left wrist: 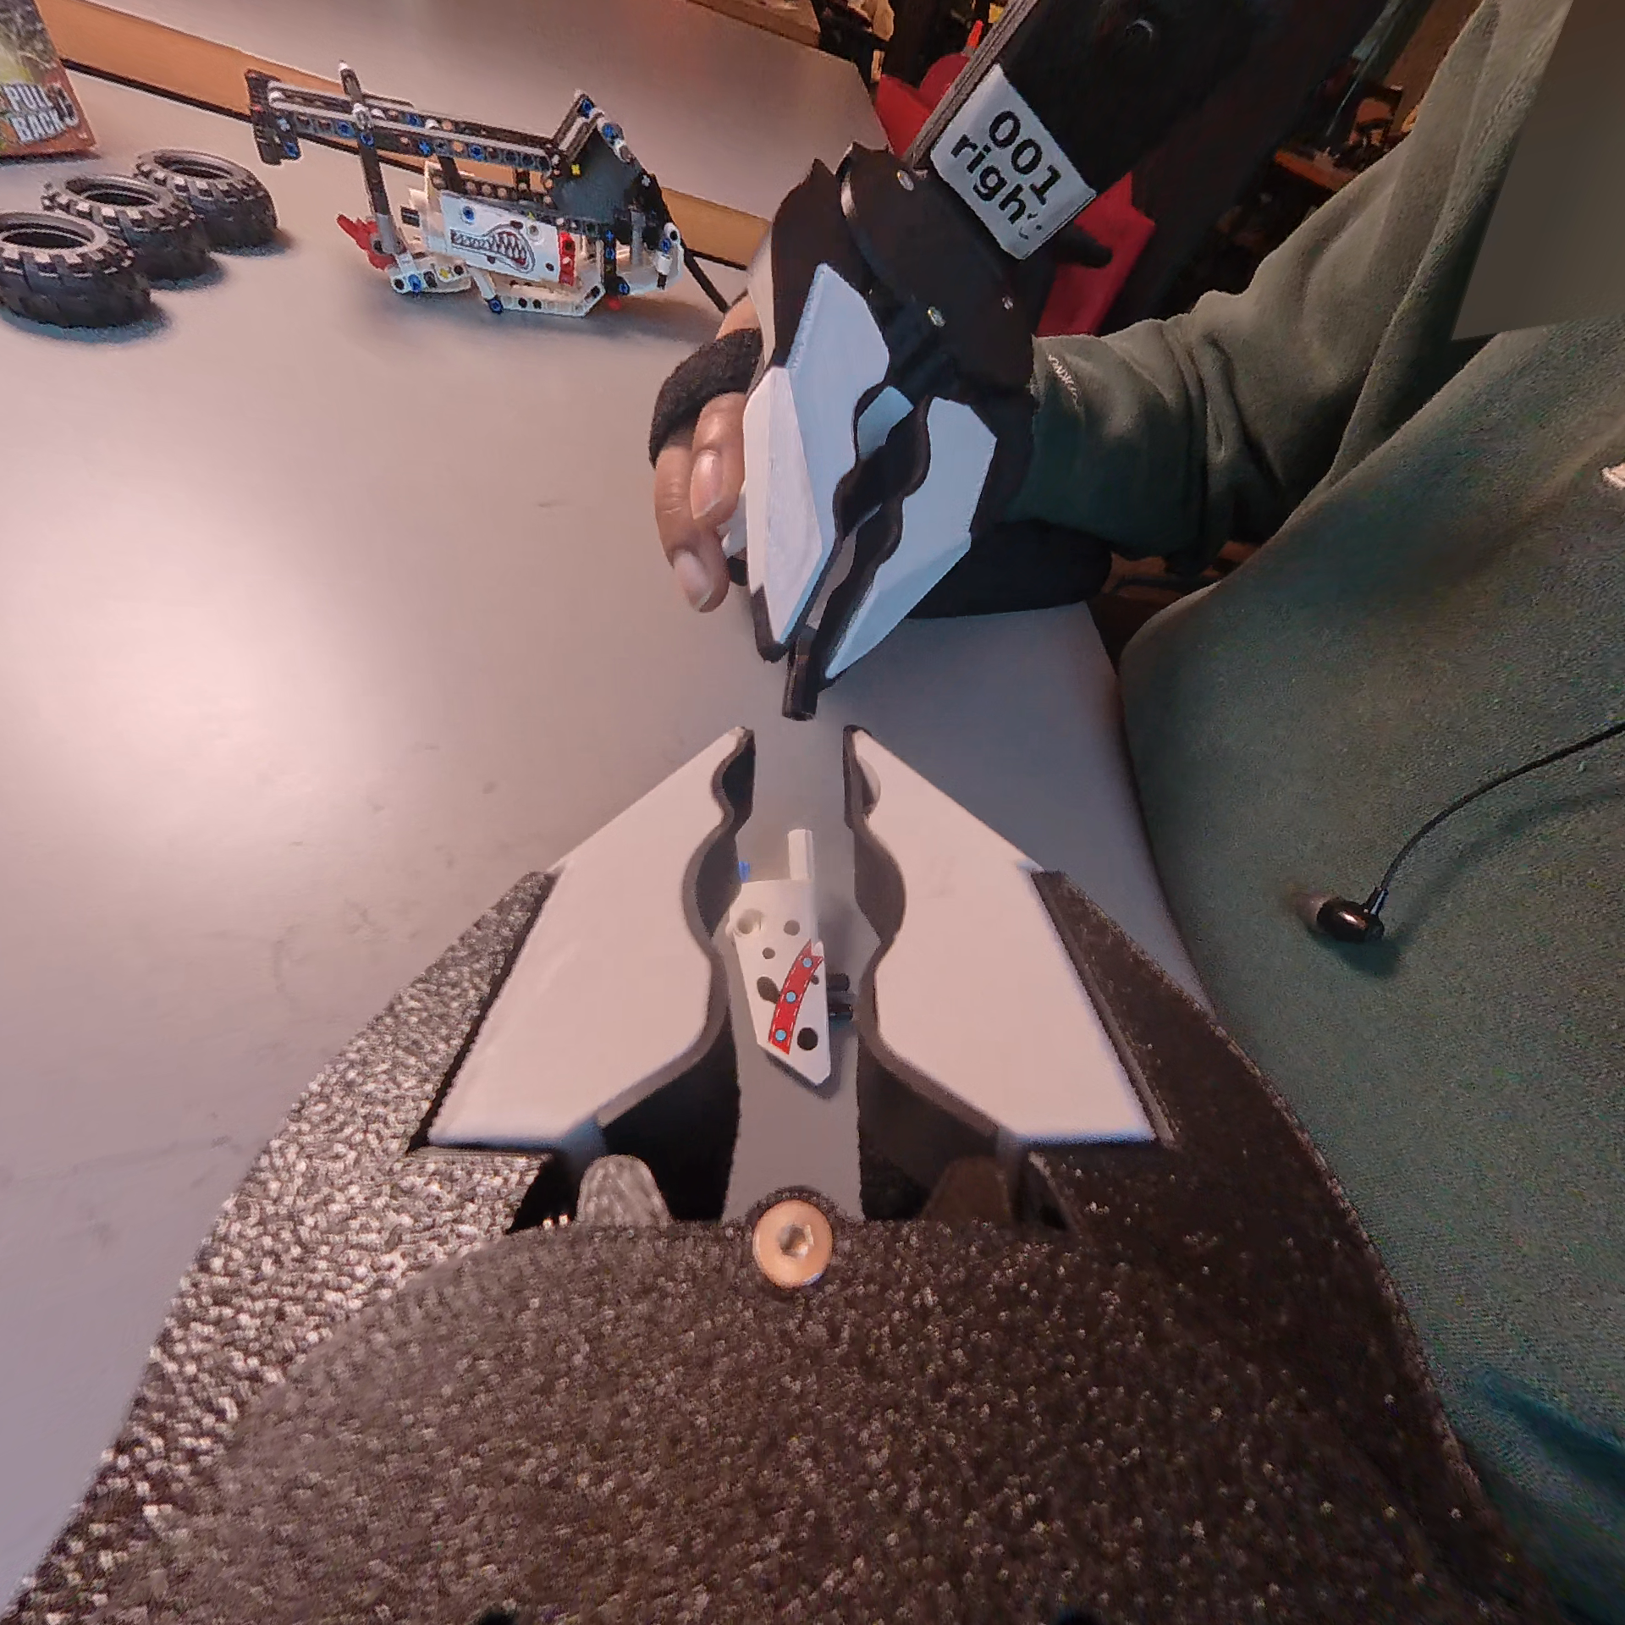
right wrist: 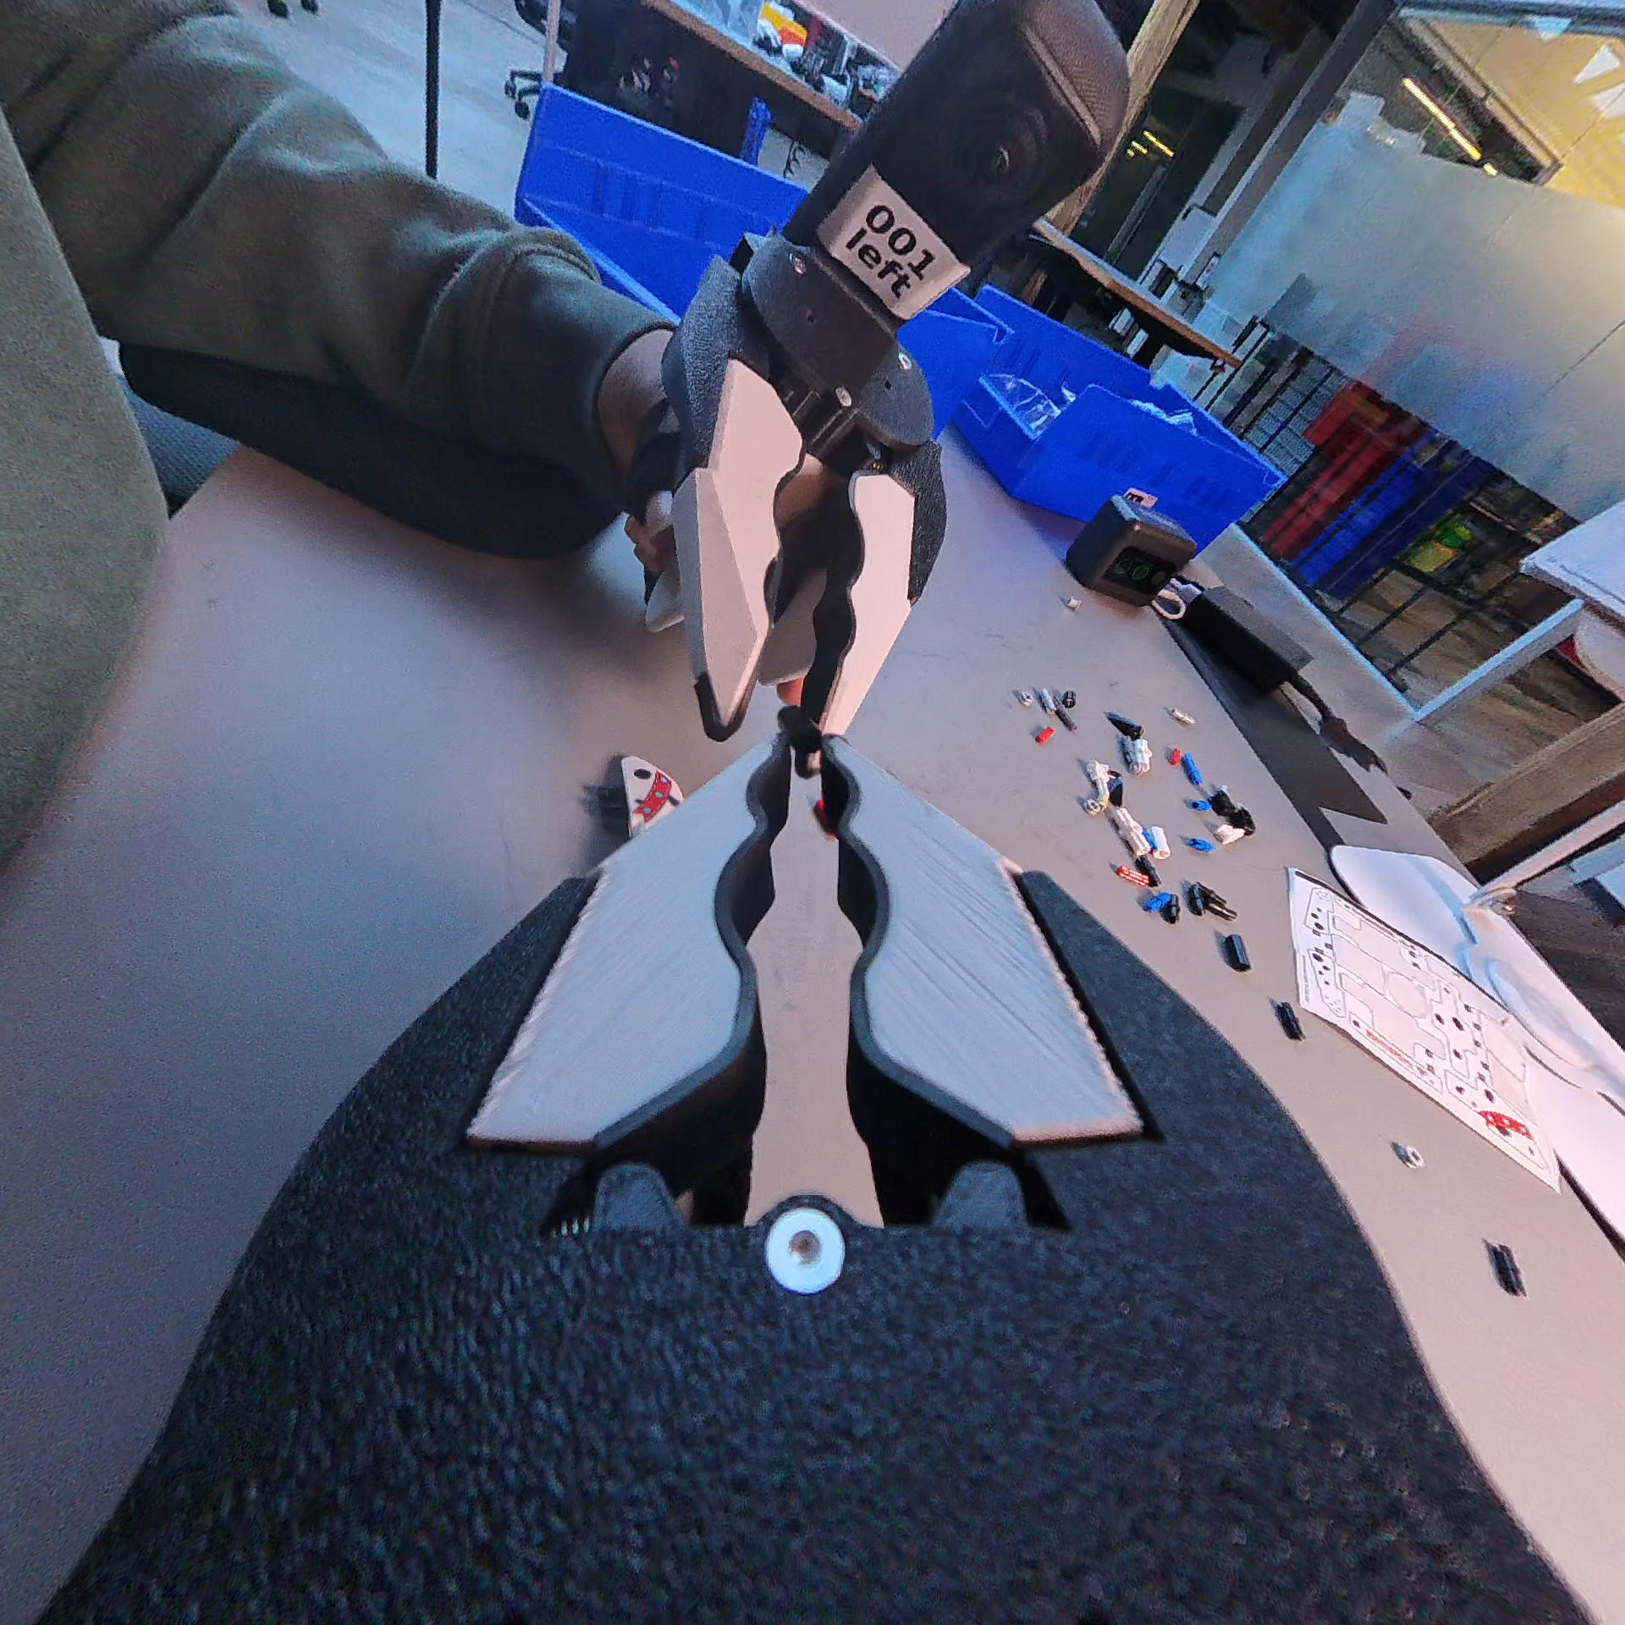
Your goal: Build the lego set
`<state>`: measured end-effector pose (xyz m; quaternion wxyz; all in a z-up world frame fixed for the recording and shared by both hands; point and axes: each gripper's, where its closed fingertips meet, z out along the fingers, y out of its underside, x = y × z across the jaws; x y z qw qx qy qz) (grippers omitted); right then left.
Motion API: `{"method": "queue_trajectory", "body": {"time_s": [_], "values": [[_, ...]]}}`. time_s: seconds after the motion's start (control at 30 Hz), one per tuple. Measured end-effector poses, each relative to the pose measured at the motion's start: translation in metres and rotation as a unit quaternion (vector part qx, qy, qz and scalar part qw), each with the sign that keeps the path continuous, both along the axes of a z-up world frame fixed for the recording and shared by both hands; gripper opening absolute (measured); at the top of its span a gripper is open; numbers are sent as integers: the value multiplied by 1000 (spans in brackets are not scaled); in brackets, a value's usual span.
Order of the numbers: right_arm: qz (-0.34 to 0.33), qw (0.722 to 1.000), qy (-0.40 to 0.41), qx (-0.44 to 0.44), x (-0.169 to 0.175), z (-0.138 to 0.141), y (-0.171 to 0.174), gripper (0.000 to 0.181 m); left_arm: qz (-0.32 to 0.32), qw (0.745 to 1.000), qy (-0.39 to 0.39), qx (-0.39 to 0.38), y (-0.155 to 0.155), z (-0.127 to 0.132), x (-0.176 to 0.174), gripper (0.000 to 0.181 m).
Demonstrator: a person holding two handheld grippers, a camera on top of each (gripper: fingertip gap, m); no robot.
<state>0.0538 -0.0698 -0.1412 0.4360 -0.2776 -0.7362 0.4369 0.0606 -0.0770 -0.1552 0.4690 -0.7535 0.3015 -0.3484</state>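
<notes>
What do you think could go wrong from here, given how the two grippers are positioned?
The small black piece is pinched only at the very tips of the right gripper, so it could twist or pop out. The open left gripper straddles the white stickered panel lying on the table; its fingers could knock it away.

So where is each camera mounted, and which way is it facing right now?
Left wrist view: on the left hand-held gripper, facing the right hand-held gripper and the person's green sleeve.
Right wrist view: on the right one, facing the left one, sleeve, loose lego pieces.
Shared: the white red-striped lego panel on the table.
</notes>
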Motion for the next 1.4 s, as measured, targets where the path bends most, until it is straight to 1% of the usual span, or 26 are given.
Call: {"method": "queue_trajectory", "body": {"time_s": [0.1,0.27,0.47,0.6,0.9,1.4], "values": [[1,1000,0,0,0,-1,-1,6,-6,1000,-12,3,-2,4,2,12],[6,1000,2,-7,0,1,-3,6,-4,1000,-14,5,-1,5,2,7],[7,1000,-3,-2,0,-2,-4,6,-5,1000,-19,3,-2,6,2,10],[10,1000,-7,-3,0,-3,-5,6,-9,1000,-19,-1,-3,5,3,7],[27,997,-60,-30,4,-17,-11,8,-20,999,31,-4,-6,-8,7,6],[43,997,-62,-31,6,-19,-16,9,-34,999,35,-16,-10,-12,9,6]]}}
